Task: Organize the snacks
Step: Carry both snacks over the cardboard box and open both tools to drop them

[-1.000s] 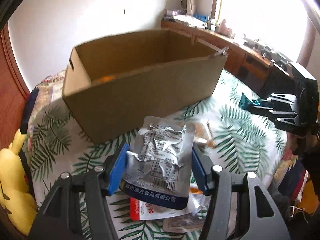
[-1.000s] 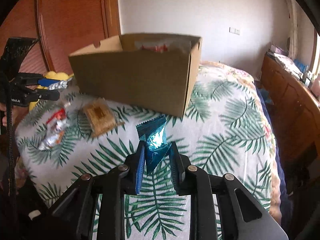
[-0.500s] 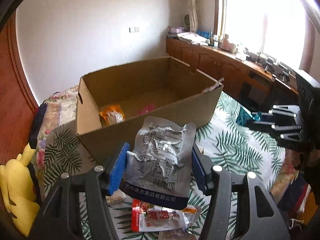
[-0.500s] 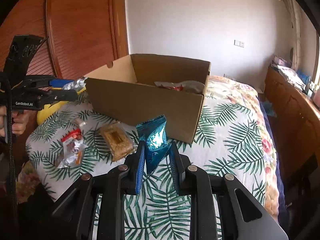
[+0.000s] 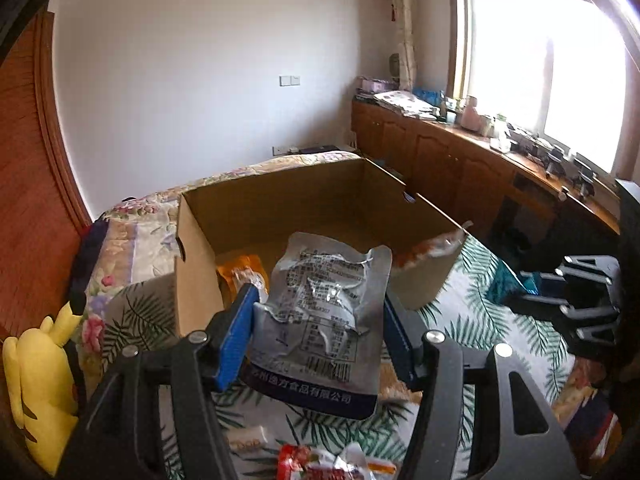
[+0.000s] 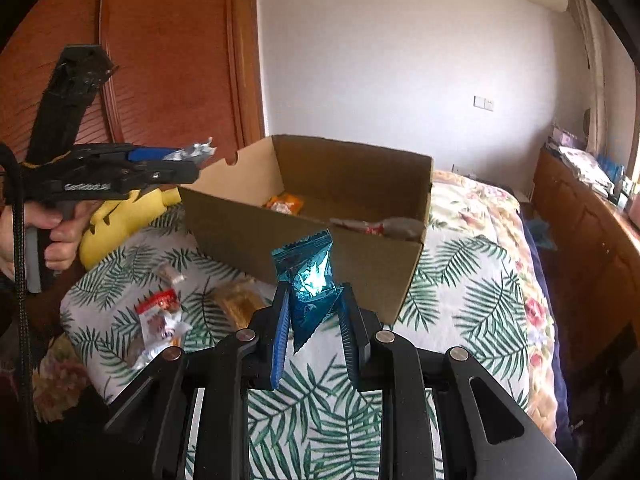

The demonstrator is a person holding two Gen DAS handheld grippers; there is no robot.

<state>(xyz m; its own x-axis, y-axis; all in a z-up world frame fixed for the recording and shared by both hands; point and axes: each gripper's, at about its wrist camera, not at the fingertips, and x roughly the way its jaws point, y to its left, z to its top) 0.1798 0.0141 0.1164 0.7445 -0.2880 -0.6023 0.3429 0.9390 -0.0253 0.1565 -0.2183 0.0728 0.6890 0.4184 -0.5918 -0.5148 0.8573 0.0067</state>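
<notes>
Silver pouch: I have the silver foil pouch (image 5: 324, 320) pinched across its width between my left gripper (image 5: 320, 328) pads, held up in the air in front of the box's near wall.
Blue packet: my right gripper (image 6: 314, 312) is pressed together on the blue foil packet (image 6: 308, 280), which sticks up out of the jaws, also just short of the box.
Box: the open cardboard box (image 6: 360, 256) sits on the bed (image 6: 472, 264), toward its far end; I see an orange packet (image 6: 286, 202) on its floor and a red-and-grey wrapper (image 6: 380, 227) against its right near corner.
Loose snacks: a red-and-white packet (image 6: 158, 320) and a brown biscuit pack (image 6: 238, 304) lie on the leaf-print cover near the bed's left edge.
Surroundings: a yellow plush toy (image 5: 44, 376) rests at the bed's left edge, and a hand (image 6: 44, 228) grips the left tool's handle.
</notes>
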